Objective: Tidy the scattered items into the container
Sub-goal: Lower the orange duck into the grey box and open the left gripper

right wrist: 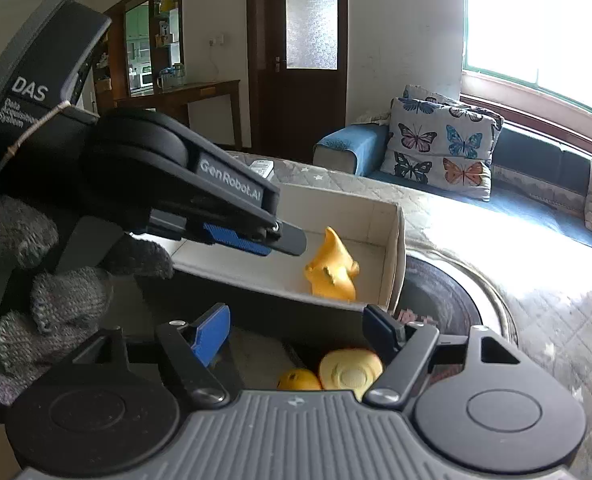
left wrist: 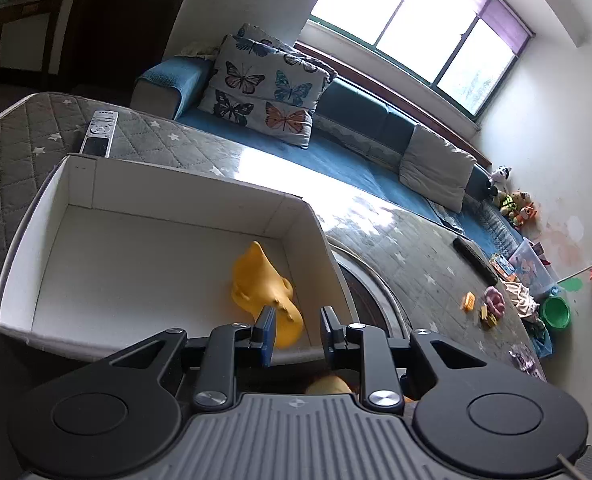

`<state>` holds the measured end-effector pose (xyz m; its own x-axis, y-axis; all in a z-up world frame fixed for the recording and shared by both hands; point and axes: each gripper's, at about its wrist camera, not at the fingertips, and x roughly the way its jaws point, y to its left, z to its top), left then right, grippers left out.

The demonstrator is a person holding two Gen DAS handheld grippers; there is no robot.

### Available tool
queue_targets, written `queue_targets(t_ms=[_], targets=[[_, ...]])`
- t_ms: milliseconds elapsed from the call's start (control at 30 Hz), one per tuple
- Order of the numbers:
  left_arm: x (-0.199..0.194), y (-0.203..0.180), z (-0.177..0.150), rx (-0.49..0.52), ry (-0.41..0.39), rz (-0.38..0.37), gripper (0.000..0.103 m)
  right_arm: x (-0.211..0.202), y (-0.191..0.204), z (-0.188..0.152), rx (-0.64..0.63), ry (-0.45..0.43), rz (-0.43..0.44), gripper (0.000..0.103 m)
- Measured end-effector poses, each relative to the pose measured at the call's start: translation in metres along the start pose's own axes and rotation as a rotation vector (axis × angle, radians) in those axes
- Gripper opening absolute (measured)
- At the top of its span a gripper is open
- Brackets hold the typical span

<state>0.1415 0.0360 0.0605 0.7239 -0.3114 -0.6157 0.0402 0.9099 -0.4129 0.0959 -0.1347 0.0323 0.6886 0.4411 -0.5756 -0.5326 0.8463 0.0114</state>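
Here, a yellow toy lies in the white box, both grippers poised at its near rim.

Left wrist view: the left gripper, jaws apart and empty, sits at lower centre just above the toy; only this view shows the remote at upper left beyond the box and small scattered toys at right. Right wrist view: the right gripper, jaws wide apart, frames a pale round toy and an orange one at bottom centre, outside the box; a gloved hand shows at left.
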Motion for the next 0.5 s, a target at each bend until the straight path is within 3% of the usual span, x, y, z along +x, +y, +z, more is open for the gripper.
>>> queue_targets(t_ms=[500], targets=[[-0.023,-0.013,-0.047,0.067,0.024,0.034,0.026,-0.039,0.012,-0.044,0.015,0.003,-0.016,0.085]])
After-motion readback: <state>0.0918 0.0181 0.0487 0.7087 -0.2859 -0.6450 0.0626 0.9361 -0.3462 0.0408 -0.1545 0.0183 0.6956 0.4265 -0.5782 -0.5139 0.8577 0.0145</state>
